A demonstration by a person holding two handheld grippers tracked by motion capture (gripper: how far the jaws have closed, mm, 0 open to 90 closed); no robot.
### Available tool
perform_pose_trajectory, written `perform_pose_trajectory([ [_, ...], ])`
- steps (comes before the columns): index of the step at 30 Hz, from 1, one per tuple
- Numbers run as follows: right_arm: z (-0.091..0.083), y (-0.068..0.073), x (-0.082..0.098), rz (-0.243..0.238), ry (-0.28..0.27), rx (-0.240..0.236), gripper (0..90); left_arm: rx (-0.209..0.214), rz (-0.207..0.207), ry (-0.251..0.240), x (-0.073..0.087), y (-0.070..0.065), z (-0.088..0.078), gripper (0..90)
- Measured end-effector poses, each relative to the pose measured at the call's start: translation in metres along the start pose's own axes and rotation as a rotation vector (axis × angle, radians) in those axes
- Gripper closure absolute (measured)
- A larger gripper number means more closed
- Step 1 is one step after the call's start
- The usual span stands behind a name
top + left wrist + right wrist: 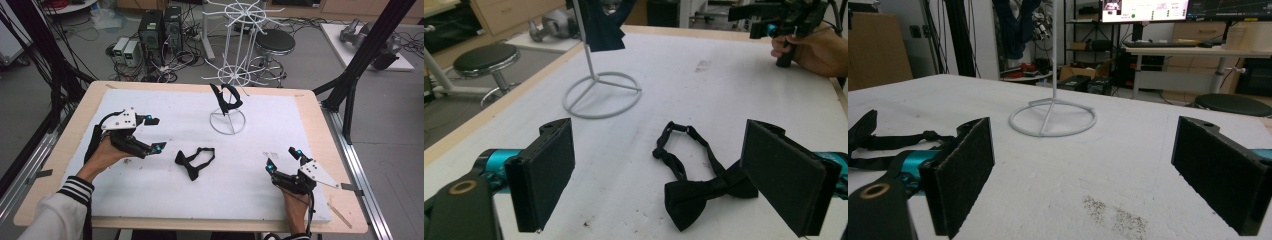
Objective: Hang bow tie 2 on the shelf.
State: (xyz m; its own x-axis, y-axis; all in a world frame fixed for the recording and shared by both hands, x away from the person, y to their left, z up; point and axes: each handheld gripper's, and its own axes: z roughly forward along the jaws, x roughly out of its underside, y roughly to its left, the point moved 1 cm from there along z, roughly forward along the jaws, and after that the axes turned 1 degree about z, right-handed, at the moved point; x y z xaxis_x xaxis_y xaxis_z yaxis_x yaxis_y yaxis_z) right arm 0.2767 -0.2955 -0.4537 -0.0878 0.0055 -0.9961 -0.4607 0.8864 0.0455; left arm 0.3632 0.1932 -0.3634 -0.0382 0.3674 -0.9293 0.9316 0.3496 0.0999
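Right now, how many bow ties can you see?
2. One bow tie lies flat on the white mat between the two grippers; the other bow tie hangs on the white stand farther back.

Bow tie (704,192) partly hidden behind right jaw; stand (600,92) top beyond jaws cut by edge.

Black bow tie (194,163) on a white table cover (150,200) bordered by pale wood. White wire stand (227,121) carrying a second black bow tie (226,99). Left gripper (156,134) and right gripper (283,159): black bodies, turquoise accents, grey top plates. Sleeve (65,205): white with black stripes at the cuff.
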Motion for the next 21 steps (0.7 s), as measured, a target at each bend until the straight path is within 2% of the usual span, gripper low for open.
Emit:
perform_pose_trajectory([
  [6,0.000,-0.001,0.000,-0.005,-0.004,-0.001,9.5,0.060,0.012,0.040,0.001,-0.001,0.012,14.8],
  [7,0.000,-0.001,0.000,-0.005,-0.003,-0.001,9.5,0.062,0.024,0.044,0.001,0.000,0.013,14.8],
  [9,0.000,0.000,0.000,0.000,0.001,-0.002,9.5,0.080,0.020,0.042,0.002,-0.001,0.016,14.8],
  [13,0.000,0.000,0.000,-0.001,0.000,-0.002,9.5,0.094,0.017,0.082,0.006,-0.001,0.024,14.8],
  [17,0.000,0.000,0.000,0.001,-0.001,0.000,9.5,0.122,0.033,0.124,0.009,-0.004,0.034,14.8],
  [21,0.000,-0.001,0.000,-0.001,-0.001,-0.001,9.5,0.146,0.066,0.156,0.010,-0.010,0.043,14.9],
])
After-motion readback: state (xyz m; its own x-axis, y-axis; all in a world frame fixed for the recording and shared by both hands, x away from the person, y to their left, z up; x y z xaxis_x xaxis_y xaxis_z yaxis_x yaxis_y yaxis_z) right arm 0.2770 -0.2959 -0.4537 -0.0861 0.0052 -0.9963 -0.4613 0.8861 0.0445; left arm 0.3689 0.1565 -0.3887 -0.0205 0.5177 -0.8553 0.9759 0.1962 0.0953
